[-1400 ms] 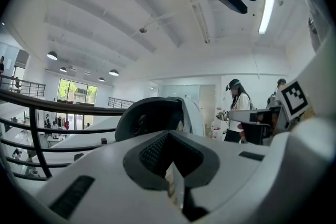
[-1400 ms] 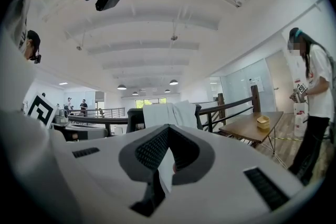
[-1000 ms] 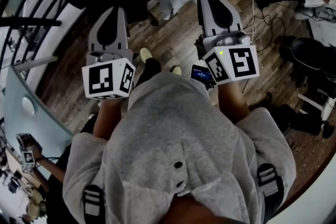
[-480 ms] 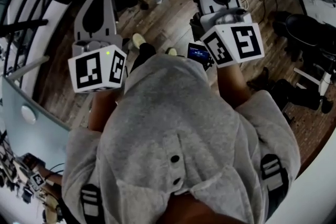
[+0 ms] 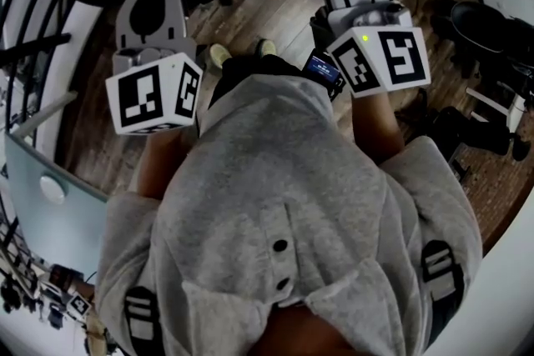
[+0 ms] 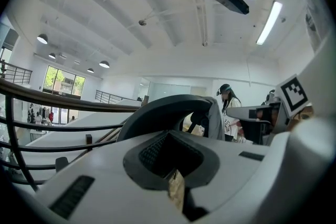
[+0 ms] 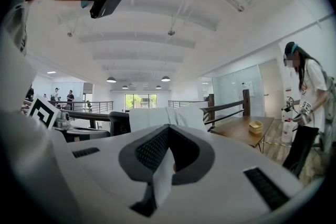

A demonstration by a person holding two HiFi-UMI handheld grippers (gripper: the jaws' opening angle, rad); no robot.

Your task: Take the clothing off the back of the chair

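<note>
Black chair (image 7: 119, 122) stands straight ahead of the 2 grippers, and the pale clothing (image 7: 152, 117) hangs over its back, just beyond the tips and untouched. The right gripper (image 7: 167, 132) and the left gripper (image 6: 169, 138) both have their jaws pressed together on nothing. I judge the task not begun: reaching, opening, gripping and lifting all remain.

No words, numbers or brands can be read — the cube at upper left (image 5: 154, 92) and the cube at upper right (image 5: 385, 61) bear only black-and-white square patterns.
</note>
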